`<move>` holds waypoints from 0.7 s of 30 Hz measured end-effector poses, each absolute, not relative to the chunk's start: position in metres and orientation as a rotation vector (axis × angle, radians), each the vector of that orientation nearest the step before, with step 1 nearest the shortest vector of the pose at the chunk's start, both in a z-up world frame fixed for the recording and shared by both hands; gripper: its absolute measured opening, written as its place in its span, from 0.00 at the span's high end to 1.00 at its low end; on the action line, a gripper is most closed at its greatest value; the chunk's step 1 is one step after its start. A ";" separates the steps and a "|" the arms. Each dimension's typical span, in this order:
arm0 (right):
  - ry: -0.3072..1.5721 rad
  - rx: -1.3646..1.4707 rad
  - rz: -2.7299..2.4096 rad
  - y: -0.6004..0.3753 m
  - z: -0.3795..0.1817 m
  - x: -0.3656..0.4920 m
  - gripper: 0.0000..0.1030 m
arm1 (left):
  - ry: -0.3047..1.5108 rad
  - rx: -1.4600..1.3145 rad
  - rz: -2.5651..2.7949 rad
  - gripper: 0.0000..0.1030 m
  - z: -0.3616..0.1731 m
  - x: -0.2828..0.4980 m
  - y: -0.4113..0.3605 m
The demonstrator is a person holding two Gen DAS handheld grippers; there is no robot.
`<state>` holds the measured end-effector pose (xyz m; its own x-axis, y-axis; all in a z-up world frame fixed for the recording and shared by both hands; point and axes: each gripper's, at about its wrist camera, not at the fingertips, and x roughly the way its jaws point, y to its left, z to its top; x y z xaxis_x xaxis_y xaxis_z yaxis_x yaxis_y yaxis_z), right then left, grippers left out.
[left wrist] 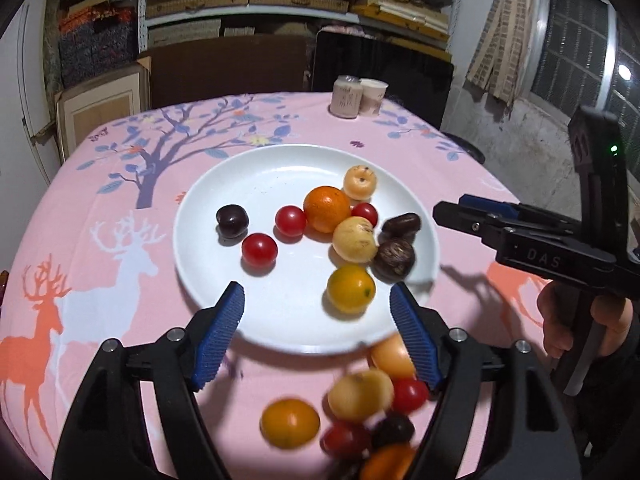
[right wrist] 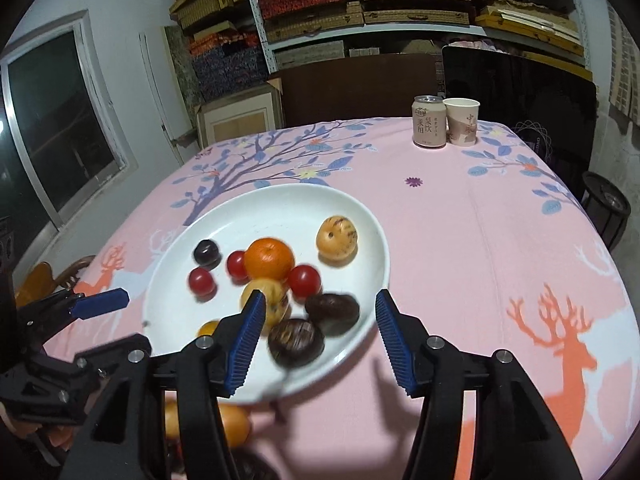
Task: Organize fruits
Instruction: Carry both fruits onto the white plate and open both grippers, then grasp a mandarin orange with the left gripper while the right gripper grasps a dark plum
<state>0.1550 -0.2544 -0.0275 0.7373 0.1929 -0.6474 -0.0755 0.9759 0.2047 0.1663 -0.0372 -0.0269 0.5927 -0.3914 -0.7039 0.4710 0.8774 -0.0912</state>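
Both claws point(left wrist: 316, 304) point(right wrist: 320, 312) agape; nothing held.

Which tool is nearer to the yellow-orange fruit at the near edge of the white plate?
Left. The left tool has the yellow-orange fruit just ahead, between its open tips. The right tool hangs over the plate's right rim, with that fruit beyond its left finger.

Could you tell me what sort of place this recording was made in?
Probably a home storeroom doubling as a dining corner: shelves stacked with woven gift boxes, a table under a pink deer tablecloth, and a barred window.
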 end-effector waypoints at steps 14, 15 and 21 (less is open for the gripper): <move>0.713 0.315 0.156 -0.259 -0.071 0.047 0.43 | 0.681 0.325 -0.493 0.25 -0.061 0.031 -0.045; 0.707 0.326 0.160 -0.262 -0.071 0.046 0.43 | 0.686 0.340 -0.473 0.30 -0.067 0.032 -0.048; 0.720 0.401 0.162 -0.274 -0.078 0.049 0.43 | 0.704 0.319 -0.468 0.57 -0.076 0.037 -0.049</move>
<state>0.0495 -0.2744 -0.0779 0.7433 0.2796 -0.6077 -0.0072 0.9117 0.4107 0.0367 -0.0485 -0.0764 0.6665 -0.3019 -0.6817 0.5117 0.8502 0.1237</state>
